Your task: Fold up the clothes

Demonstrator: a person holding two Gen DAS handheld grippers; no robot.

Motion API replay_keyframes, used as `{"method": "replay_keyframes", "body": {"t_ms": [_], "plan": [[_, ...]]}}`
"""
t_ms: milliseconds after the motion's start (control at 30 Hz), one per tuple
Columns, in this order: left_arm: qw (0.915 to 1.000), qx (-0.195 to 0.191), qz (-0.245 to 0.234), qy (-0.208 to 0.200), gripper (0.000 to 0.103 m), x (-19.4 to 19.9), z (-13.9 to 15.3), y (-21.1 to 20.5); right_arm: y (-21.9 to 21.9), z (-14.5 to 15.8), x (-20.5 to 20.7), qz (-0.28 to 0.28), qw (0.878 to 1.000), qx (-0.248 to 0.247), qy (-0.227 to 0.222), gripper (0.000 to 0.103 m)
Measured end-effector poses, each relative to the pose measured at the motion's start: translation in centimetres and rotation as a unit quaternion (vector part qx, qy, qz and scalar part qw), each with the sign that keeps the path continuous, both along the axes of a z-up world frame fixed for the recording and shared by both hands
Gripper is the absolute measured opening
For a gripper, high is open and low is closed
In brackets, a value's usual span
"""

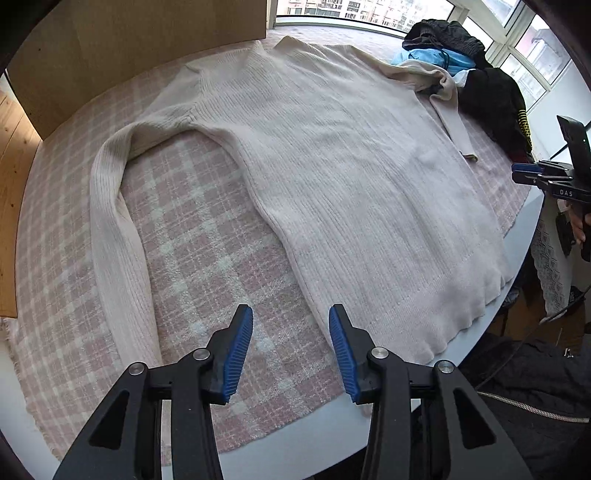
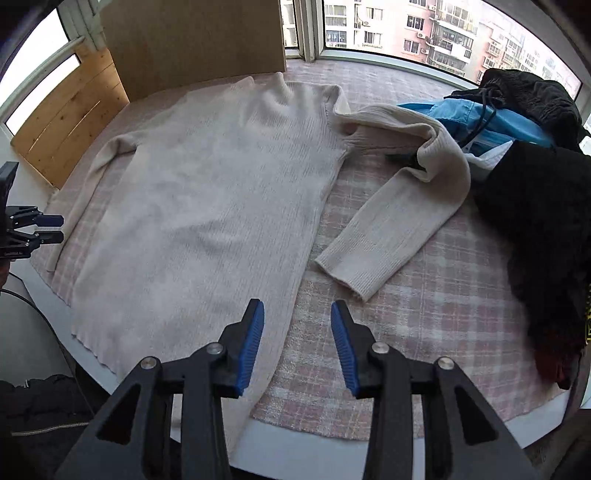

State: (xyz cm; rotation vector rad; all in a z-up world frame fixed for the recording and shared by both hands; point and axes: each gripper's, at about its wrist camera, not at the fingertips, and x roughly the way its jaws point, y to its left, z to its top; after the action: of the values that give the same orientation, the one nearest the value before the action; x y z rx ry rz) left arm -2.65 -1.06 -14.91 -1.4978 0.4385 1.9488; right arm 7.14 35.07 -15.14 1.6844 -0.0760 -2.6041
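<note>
There, both claws gaped empty: left gripper (image 1: pixel 291 345) and right gripper (image 2: pixel 297 345) flanked the sweater's (image 1: pixel 332 177) hem; clothes pile (image 2: pixel 535 177) crowded its far sleeve.

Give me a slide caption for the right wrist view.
Open right gripper hovers over the cream sweater spread flat on a pink plaid cloth.

Daylight through wide windows (image 2: pixel 388 33) along top of frame, pink apartment blocks (image 2: pixel 443 29) outside. Brown board (image 2: pixel 192 40) upper left, wooden slats (image 2: pixel 70 114) beside. White tabletop (image 1: pixel 314 439) under pink plaid cloth (image 1: pixel 207 251).
</note>
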Motion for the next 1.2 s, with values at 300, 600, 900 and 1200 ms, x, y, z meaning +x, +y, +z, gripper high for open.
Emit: {"method": "replay_keyframes", "body": {"t_ms": [300,600,900,1200], "plan": [[0.9962,-0.015,0.04,0.076,0.041,-10.7,3.0,1.2,4.4,2.5,-12.9,-0.023,0.998,0.055,0.024,0.044],[0.9919,-0.033,0.086,0.088,0.041,-21.6,1.0,1.2,1.4,-5.1,-23.7,0.07,0.992,0.084,-0.055,0.044],[0.9943,-0.047,0.078,0.056,0.041,-26.8,-3.0,1.1,3.3,-2.3,-28.0,-0.005,0.995,0.097,-0.004,0.042],[0.9982,-0.004,0.009,0.06,0.042,-33.4,-5.3,11.0,4.2,-6.4,-37.6,0.029,0.997,0.071,-0.02,0.049]]}}
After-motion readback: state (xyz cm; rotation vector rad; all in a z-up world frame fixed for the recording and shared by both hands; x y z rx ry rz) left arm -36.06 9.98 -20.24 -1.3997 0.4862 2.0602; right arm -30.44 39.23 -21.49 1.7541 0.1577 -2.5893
